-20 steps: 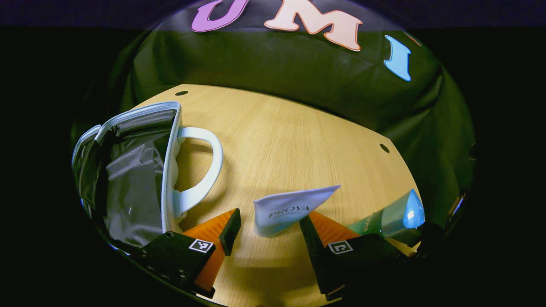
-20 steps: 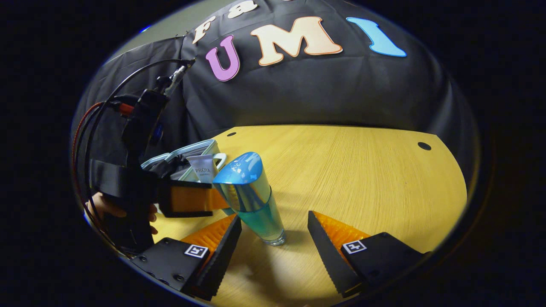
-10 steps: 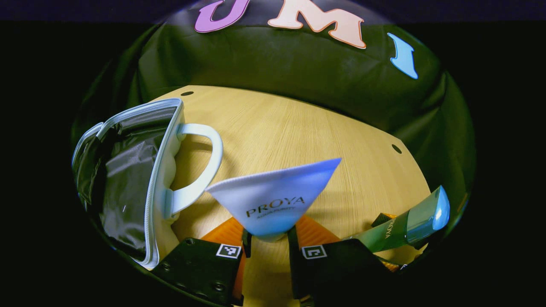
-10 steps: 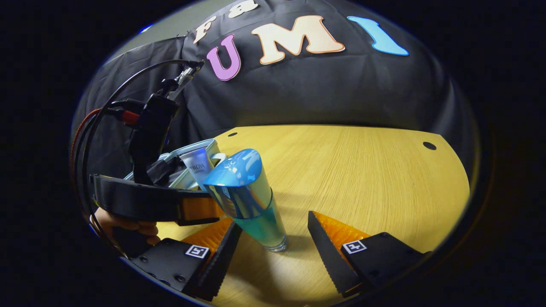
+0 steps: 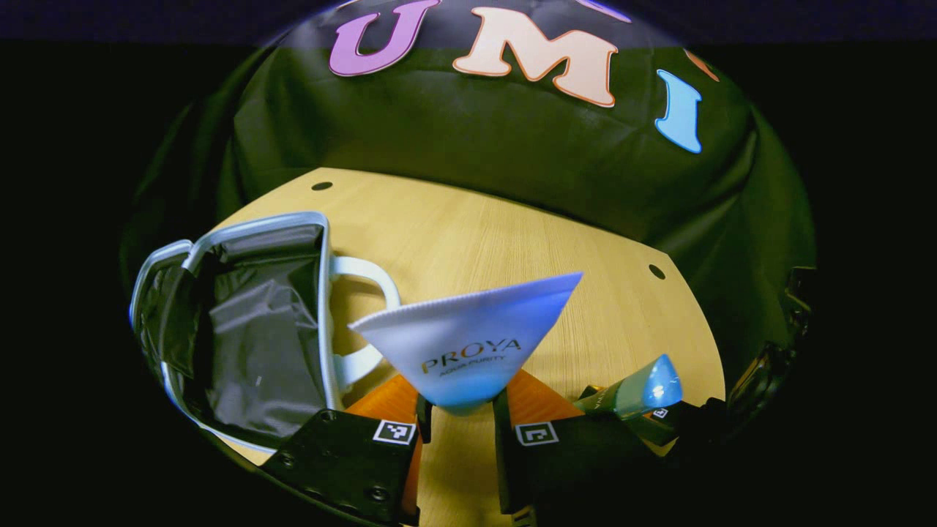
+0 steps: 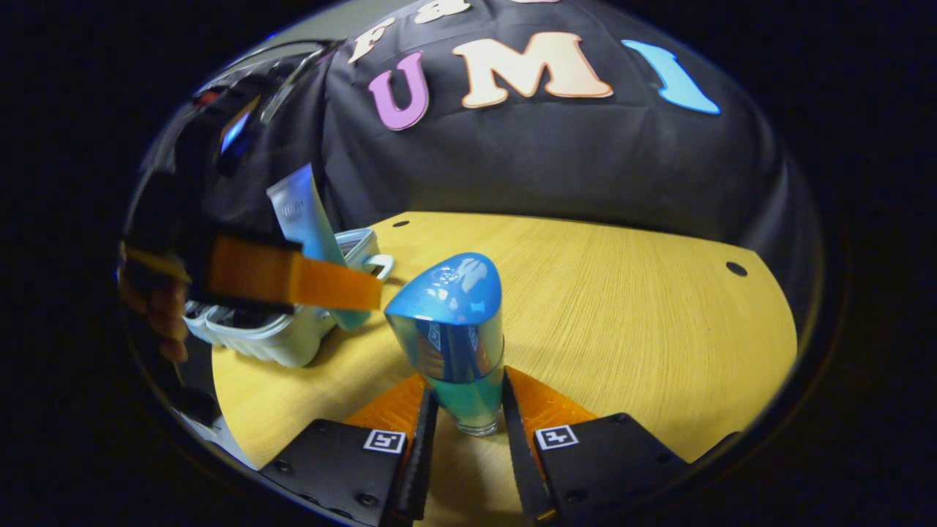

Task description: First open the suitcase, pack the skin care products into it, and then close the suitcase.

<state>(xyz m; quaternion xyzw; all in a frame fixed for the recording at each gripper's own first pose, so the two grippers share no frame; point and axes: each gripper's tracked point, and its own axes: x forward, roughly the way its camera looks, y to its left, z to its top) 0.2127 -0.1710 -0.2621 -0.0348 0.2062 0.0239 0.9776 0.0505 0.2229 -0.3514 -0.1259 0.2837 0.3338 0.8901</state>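
Observation:
A white tube (image 5: 463, 344) stands upright, lifted off the table, with my left gripper (image 5: 460, 419) shut on its lower end. To its left lies the open pale-blue suitcase (image 5: 252, 329) with dark lining and a white handle (image 5: 370, 311). In the right gripper view my right gripper (image 6: 465, 424) is shut on the base of a teal bottle (image 6: 455, 333) with a glossy blue cap, low over the table. That bottle (image 5: 635, 394) also shows at the lower right of the left gripper view. The left gripper (image 6: 351, 289) holds the tube (image 6: 304, 216) just right of the suitcase (image 6: 285, 340).
The wooden table (image 6: 629, 315) has small round holes near its far edge and open room to the right. A hand (image 6: 157, 315) holds the left gripper at the far left. The black cloth wall stands behind the table.
My left gripper closed on the white tube and lifted it. My right gripper closed on the teal bottle, which was standing between its open fingers before.

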